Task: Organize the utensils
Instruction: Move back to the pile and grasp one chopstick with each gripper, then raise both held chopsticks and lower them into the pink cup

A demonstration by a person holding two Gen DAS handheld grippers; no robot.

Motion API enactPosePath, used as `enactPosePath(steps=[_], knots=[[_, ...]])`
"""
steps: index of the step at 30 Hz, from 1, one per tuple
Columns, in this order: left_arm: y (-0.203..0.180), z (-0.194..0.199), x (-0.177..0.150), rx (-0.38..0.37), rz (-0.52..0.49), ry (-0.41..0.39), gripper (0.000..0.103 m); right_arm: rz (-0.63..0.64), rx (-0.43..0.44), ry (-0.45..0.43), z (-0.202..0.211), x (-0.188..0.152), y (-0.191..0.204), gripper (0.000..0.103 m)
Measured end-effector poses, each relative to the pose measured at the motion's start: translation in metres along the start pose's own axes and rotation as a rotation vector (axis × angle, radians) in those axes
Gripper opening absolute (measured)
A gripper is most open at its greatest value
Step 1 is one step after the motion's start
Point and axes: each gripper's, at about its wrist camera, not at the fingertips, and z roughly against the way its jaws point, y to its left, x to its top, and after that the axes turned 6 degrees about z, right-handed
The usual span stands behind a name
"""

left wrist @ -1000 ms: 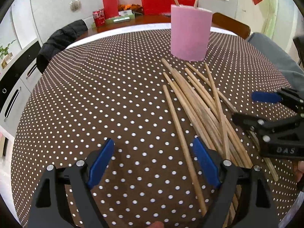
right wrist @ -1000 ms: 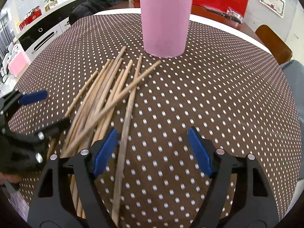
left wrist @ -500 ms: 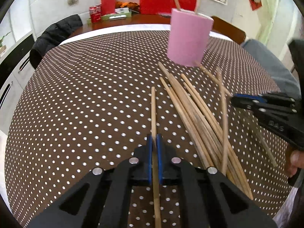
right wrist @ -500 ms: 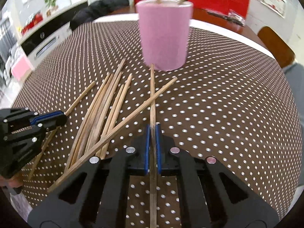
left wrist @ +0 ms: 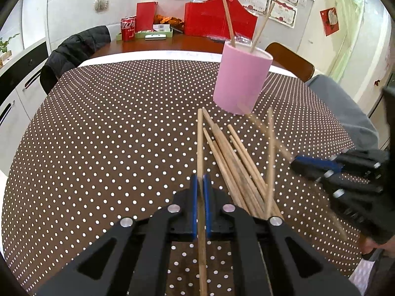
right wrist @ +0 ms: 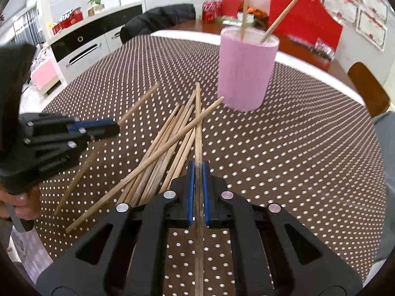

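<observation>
- Both tongs, wide open a second ago, are now clamped: left tongs (left wrist: 200, 202) grip one chopstick (left wrist: 200, 148), right tongs (right wrist: 197, 192) grip another chopstick (right wrist: 197, 123).
- Each stick runs straight out between the blue pads, lifted off the pile (right wrist: 167, 148) on the dotted counter (left wrist: 111, 135).
- Pink cup (left wrist: 240, 79) stands just beyond the pile, two sticks already in it.
- Pick-up looks done; carry to the cup likely next.
- Many sticks remain loose.

Pink cup (left wrist: 240, 80), brown tablecloth (left wrist: 118, 128) (white-dotted)
</observation>
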Motion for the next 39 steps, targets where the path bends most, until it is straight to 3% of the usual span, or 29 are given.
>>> enactPosePath(steps=[4, 8, 10, 13, 26, 31, 39], knots=[[0.003, 0.004, 0.003, -0.001, 0.005, -0.016, 0.005, -0.093, -0.035, 0.012, -0.001, -0.004, -0.016, 0.006], [0.004, 0.003, 0.003, -0.002, 0.004, -0.014, 0.005, 0.017, -0.114, 0.113, -0.015, -0.006, -0.012, 0.006], [0.003, 0.002, 0.003, -0.002, 0.005, -0.012, 0.005, 0.019, -0.107, 0.106, -0.011, -0.006, -0.012, 0.006], [0.004, 0.001, 0.003, -0.008, 0.01, -0.013, 0.005, -0.045, -0.127, 0.042, 0.005, -0.005, -0.023, 0.006], [0.005, 0.031, 0.026, -0.075, 0.046, -0.133, 0.005, -0.167, 0.098, -0.253, 0.066, -0.002, -0.028, 0.006], [-0.004, 0.051, 0.061, -0.119, 0.039, -0.229, 0.005, -0.218, 0.137, -0.384, 0.085, 0.022, -0.036, 0.006], [-0.024, 0.074, 0.137, -0.233, 0.053, -0.46, 0.005, -0.241, 0.108, -0.543, 0.11, 0.069, -0.069, 0.006]])
